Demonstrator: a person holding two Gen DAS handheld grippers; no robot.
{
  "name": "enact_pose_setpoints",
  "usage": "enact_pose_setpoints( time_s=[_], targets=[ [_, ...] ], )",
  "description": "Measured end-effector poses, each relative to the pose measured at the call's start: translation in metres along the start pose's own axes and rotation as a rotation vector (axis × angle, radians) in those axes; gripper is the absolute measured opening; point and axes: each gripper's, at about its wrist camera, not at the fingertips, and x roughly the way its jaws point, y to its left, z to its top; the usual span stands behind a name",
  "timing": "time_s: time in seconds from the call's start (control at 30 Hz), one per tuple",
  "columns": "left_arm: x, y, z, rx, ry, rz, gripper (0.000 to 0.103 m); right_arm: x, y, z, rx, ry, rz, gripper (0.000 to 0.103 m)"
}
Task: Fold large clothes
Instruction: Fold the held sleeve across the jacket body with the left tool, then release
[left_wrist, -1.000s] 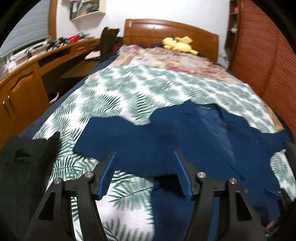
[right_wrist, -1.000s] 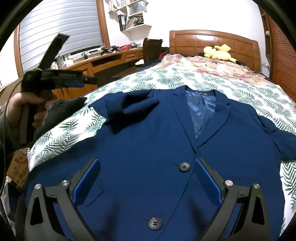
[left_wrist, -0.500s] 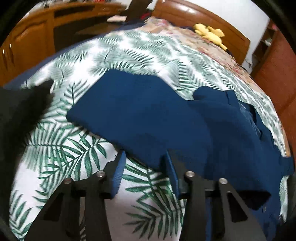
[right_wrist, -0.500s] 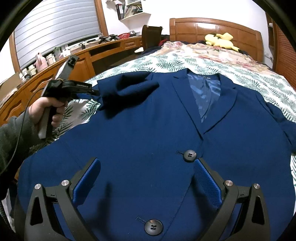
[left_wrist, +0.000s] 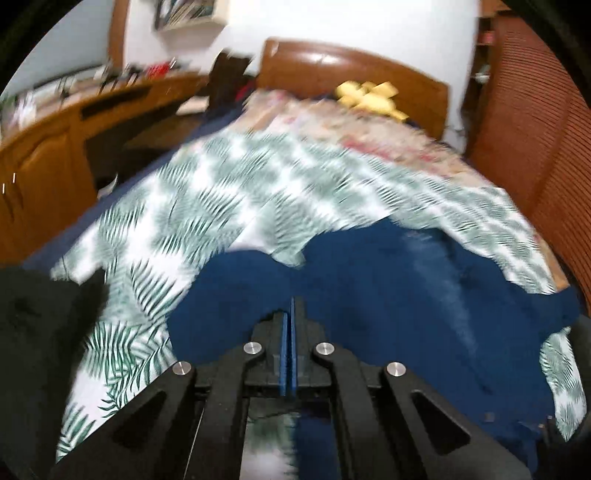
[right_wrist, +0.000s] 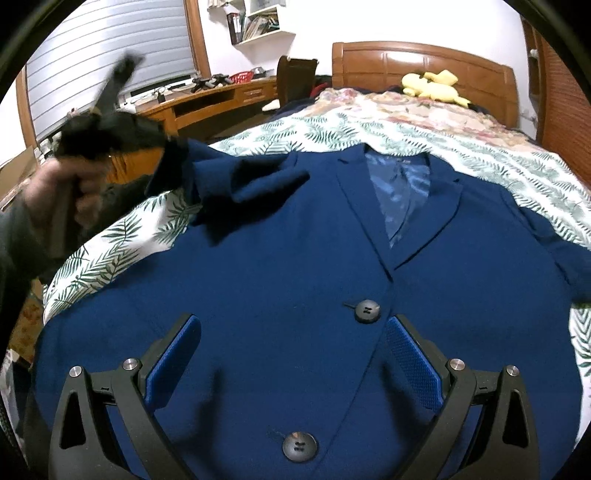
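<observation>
A navy blue suit jacket (right_wrist: 295, 258) lies face up on the bed, buttoned, with two dark buttons (right_wrist: 366, 311) down its front. Its left sleeve (right_wrist: 251, 188) is folded across the chest. A hand holds my left gripper (right_wrist: 173, 147) at the sleeve's outer edge, which rises off the sheet to the jaws. In the left wrist view that gripper (left_wrist: 291, 306) is shut, pads together over blue cloth (left_wrist: 406, 295). My right gripper (right_wrist: 292, 321) hovers open over the jacket's lower front, nothing between its fingers.
The leaf-print sheet (right_wrist: 332, 133) covers the bed, with a floral quilt and a yellow plush toy (right_wrist: 432, 86) by the wooden headboard (right_wrist: 424, 59). A wooden desk (right_wrist: 221, 99) and chair run along the left. A dark garment (left_wrist: 37, 332) lies at the bed's left edge. Slatted wooden doors (left_wrist: 535, 129) stand on the right.
My left gripper went from open to shut at the sleeve's edge, dipping low over the cloth and then coming up. The sleeve's end now lifts off the sheet. The right gripper stayed put.
</observation>
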Motion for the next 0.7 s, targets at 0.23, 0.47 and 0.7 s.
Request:
enact_pose_setpoints(
  time_s=[0.23,0.47,0.7],
  targets=[
    [-0.078,-0.084,0.015,0.153,-0.104,-0.073,0.002,-0.041,-0.017,-0.009,0.022,-0.062,-0.033,0.100],
    [-0.108,-0.144,-0.013,0.285,-0.144,-0.126,0.002,-0.073,-0.047,-0.033,0.063,-0.079,-0.113,0.100],
    [-0.112,-0.170,-0.056,0.364,-0.133,-0.159,0.002,-0.093,-0.064,-0.048,0.113,-0.072,-0.187,0.100]
  ],
)
